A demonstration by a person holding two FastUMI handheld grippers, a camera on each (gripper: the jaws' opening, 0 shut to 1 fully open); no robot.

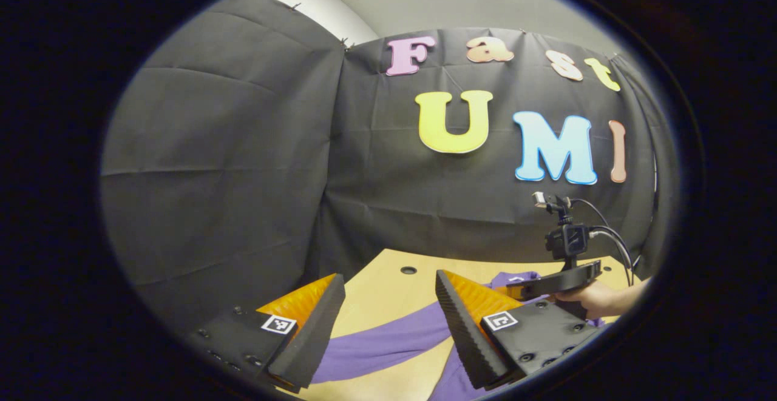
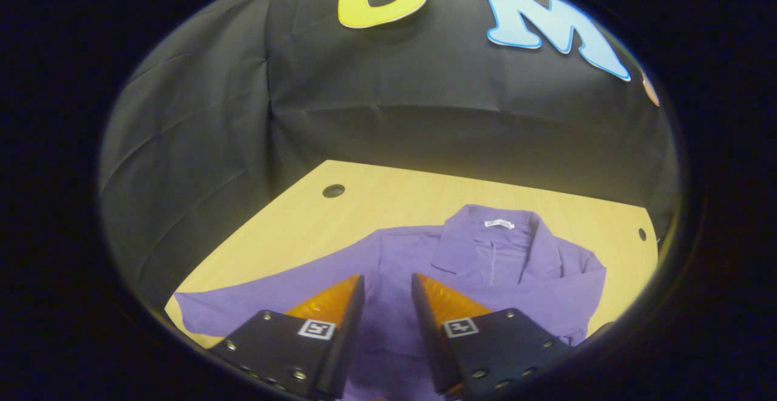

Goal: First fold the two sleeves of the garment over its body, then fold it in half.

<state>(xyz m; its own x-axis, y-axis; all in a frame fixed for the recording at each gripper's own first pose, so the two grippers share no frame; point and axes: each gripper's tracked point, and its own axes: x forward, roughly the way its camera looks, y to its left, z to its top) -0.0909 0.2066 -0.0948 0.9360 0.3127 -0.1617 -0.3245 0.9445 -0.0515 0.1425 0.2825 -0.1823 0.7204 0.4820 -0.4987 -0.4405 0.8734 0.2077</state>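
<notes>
Both hand-held grippers (image 1: 388, 319) (image 2: 388, 310) parted, empty, above purple garment (image 2: 485, 267)

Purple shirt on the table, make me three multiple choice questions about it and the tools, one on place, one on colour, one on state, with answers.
1. Where does the purple shirt's collar point?
A. Toward the black cloth wall
B. Toward the camera
C. Off the table's side edge

2. What colour is the table?
A. White
B. Light wood
C. Grey

3. How does the left sleeve lie, the one on the left of the right gripper view?
A. Folded over the body
B. Stretched out flat across the table
C. Hanging off the table

Answers:
1. A, the collar lies at the shirt's far end, nearest the black cloth wall.
2. B, bare tabletop around the shirt is pale wood.
3. B, it runs out sideways from the body toward the table's near corner, with the right tool open above the shirt.
</notes>
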